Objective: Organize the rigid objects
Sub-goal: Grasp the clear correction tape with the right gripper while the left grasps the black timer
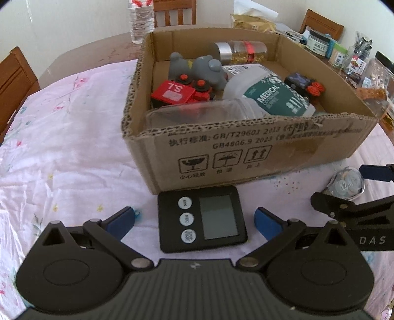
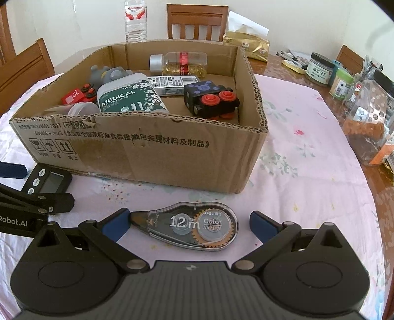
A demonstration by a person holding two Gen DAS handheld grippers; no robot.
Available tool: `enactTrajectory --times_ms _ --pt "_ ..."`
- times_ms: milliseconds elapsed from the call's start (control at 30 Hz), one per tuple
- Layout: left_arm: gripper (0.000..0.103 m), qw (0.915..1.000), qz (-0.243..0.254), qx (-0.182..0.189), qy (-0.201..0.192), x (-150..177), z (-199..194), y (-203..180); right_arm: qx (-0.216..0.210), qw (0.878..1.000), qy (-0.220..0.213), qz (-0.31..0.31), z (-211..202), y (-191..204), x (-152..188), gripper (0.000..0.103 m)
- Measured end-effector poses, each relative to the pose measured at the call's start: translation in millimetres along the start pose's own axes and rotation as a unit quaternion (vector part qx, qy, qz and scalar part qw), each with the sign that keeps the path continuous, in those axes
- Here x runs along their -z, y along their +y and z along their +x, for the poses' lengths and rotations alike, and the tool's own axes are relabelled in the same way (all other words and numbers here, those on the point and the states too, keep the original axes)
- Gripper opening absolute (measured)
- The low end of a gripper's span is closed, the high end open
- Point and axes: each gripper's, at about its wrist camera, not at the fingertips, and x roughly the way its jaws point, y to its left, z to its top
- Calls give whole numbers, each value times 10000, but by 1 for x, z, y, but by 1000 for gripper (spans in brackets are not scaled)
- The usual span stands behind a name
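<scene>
A cardboard box (image 2: pixel 138 145) sits on a table covered by a pink floral cloth (image 2: pixel 307 172), its near wall printed with handling symbols and Chinese text. Inside it, at the left, lie a red toy truck (image 1: pixel 172 94) and a grey rubber toy (image 1: pixel 197 66); a white tub labelled "MEDICAL" (image 2: pixel 128 94) lies on its side in the middle, with a clear plastic container (image 1: pixel 197 112) against the near wall. A black toy vehicle with red wheels (image 2: pixel 211 99) rests at the right, and a clear bottle with a silver cap (image 2: pixel 178 62) lies along the far wall. The left gripper (image 1: pixel 195 219) has its jaws spread wide, and between them, just in front of the box's near wall, a black digital timer (image 1: pixel 202 219) lies flat on the cloth, untouched by either blue pad. The right gripper (image 2: pixel 189 222) is likewise wide apart around a clear correction tape dispenser (image 2: pixel 192 225) marked "12m", which lies flat on the cloth near the box; its pointed tip sits just beside the left pad, though contact cannot be told. On the far side stand a water bottle (image 2: pixel 135 22) and wooden chairs (image 2: pixel 197 22); jars (image 2: pixel 320 67) crowd the bare table edge at the right
</scene>
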Motion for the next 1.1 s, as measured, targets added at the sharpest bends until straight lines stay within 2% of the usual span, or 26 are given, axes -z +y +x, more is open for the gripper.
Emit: enactTrajectory --times_ms 233,300,367,467,733,1033,1100 --pt "101 9997 -199 -129 -24 8 -6 11 -39 10000 -68 -54 -1 -1 3 103" --pt "96 9997 -185 -133 -78 7 -7 9 -41 9999 -88 -57 -1 -1 3 103" --pt "82 9998 -135 -100 -145 4 -9 3 -41 9999 -87 -56 -1 -1 3 103" --pt "72 9998 -24 -33 -191 2 -10 -3 -43 10000 -55 -52 -2 -1 2 103" --pt "71 9998 -18 -10 -211 2 -12 -3 40 10000 -44 70 -2 6 2 103" --pt "71 9997 11 13 -245 3 -10 -3 -112 9999 23 -109 -2 6 0 103" --pt "71 9997 1 6 -249 4 -11 -3 -64 10000 27 -61 -3 6 -2 98"
